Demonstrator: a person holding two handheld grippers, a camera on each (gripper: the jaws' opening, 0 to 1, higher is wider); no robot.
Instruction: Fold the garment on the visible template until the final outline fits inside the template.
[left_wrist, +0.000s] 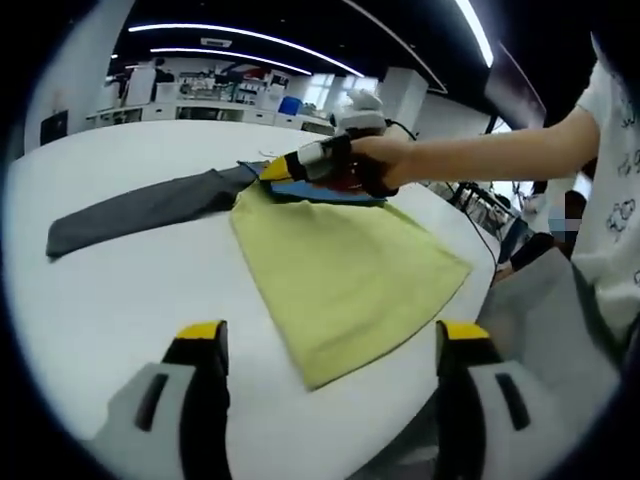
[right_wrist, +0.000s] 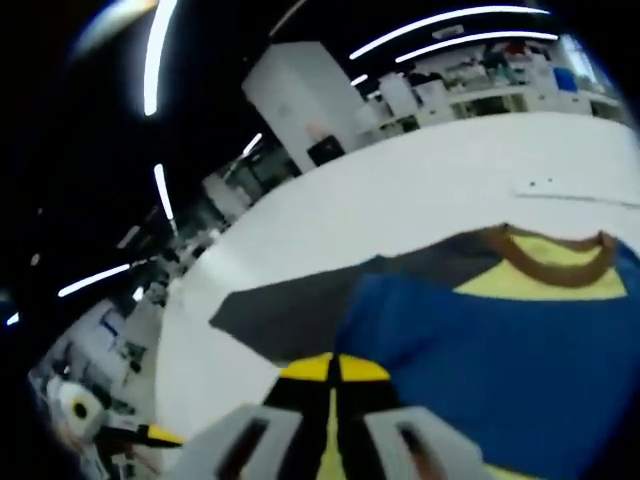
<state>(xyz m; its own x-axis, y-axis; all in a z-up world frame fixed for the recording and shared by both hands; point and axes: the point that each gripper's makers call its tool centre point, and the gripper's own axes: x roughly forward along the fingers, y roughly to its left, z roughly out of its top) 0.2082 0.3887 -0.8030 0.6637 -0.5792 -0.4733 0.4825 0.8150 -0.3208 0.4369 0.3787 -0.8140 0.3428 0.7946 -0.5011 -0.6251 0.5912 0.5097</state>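
Ahead of the left tongs (left_wrist: 330, 345), whose jaws are standing spread and empty over the white desk (left_wrist: 120, 290), the garment (left_wrist: 345, 265) is lying flat, yellow-green body nearest, one grey sleeve (left_wrist: 140, 208) trailing off to the side. At its far edge the right tongs (left_wrist: 275, 168) are pressing together; whether on blue cloth (right_wrist: 500, 360) near the collar (right_wrist: 555, 262), the pictures cannot tell. No template outline is discernible. A shallow pinch risks slipping mid-fold, dragging the body askew.
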